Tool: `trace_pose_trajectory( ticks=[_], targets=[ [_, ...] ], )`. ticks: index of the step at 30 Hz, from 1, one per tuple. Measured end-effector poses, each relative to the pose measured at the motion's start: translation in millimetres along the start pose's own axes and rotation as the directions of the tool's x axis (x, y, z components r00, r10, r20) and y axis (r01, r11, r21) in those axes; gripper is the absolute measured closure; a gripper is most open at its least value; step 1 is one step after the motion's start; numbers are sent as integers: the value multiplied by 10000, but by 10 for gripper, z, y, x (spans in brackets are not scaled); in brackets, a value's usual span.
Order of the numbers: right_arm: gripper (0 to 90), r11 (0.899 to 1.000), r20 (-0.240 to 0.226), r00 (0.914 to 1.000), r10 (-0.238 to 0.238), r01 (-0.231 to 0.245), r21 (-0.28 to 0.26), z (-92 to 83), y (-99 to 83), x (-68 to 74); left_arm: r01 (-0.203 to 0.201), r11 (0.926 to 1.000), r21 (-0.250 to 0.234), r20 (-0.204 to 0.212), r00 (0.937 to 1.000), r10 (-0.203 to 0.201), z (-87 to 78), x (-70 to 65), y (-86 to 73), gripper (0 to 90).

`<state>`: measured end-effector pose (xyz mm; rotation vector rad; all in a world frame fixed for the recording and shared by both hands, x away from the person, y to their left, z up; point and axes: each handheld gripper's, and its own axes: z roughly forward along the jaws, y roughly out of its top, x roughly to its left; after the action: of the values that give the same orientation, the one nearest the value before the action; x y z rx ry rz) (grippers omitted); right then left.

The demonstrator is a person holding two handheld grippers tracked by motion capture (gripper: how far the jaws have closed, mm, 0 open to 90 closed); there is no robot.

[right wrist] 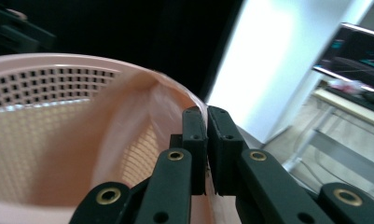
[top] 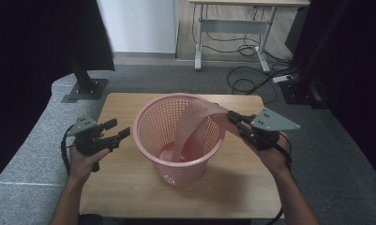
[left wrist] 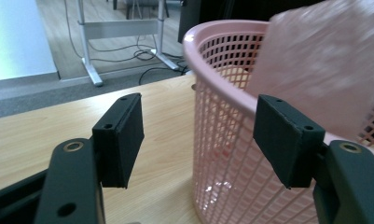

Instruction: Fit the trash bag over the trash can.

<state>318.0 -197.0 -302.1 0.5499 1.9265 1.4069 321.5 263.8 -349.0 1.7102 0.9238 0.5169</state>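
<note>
High view: right gripper [top: 233,120] pinches pink bag [top: 195,123], lower end hidden in basket [top: 150,123]; left gripper [top: 116,130] spread.

Light wooden table [top: 129,187], rectangular with rounded corners, standing on grey carpet floor [top: 31,140]. Pink perforated plastic basket [top: 153,126] stands upright directly on the tabletop, roughly centre, nearer the far edge than the near one. Wood surface bare to the left, right and in front of the basket. In the left gripper view the basket wall meets the tabletop [left wrist: 166,140].
</note>
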Motion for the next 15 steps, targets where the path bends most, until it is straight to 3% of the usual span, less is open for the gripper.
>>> trace_pose_trajectory(
  ticks=[1, 5, 10, 15],
  targets=[
    [852, 9998, -256, 9996, -147, 151, 139, 98, 2, 72, -57, 10000, -17, 32, 10000, 57, 1, -23, 12, 331],
    [863, 9990, -440, 9989, -190, 208, 405, 185, -39, 129, -276, 9996, -13, -19, 9996, 276, 9, -90, 46, 334],
    [890, 9998, -739, 9973, -11, 27, 205, 239, -80, 129, -209, 9998, -20, 85, 9997, 210, -19, -100, 52, 331],
    [891, 9997, -994, 9950, -138, 155, 162, 333, 9, 160, -355, 9993, -137, 162, 9992, 358, -65, -152, 84, 331]
  ],
)
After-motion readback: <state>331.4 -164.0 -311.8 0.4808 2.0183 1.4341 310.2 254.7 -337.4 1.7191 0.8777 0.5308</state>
